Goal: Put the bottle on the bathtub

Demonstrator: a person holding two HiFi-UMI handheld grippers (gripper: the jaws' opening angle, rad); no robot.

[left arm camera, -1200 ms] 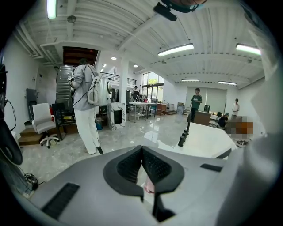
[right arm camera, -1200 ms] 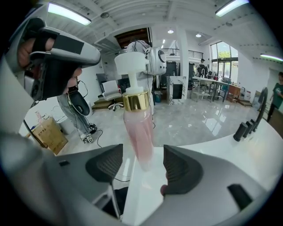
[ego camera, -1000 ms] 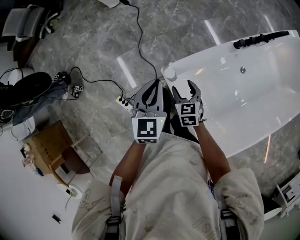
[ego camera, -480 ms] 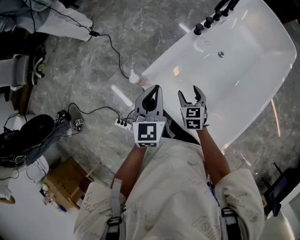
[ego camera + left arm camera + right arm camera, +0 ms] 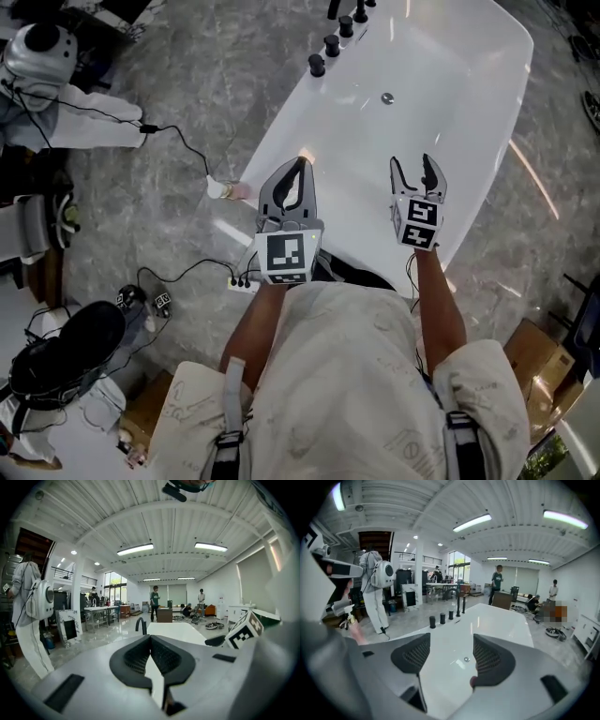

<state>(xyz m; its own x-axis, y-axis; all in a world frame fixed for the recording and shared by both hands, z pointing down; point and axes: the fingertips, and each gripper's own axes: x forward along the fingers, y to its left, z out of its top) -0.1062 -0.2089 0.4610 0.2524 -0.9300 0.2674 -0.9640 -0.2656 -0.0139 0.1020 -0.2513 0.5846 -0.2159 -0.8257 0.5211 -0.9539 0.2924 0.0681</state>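
The small bottle (image 5: 219,190), pale with a pinkish body, sits at the near-left corner of the bathtub (image 5: 441,84); I cannot tell whether it rests fully on the rim. Neither claw has it. The left claw (image 5: 298,169) is clenched on nothing, its ribbed dark pads meeting, and the right claw (image 5: 412,169) hangs released over the basin. If the bottle needs seating, I would grip its body from the side and stand it upright on the flat rim, since that glossy, curved white surface looks slippery. Black cylindrical tap knobs (image 5: 331,45) line the far rim. The floor (image 5: 141,94) is grey veined stone.
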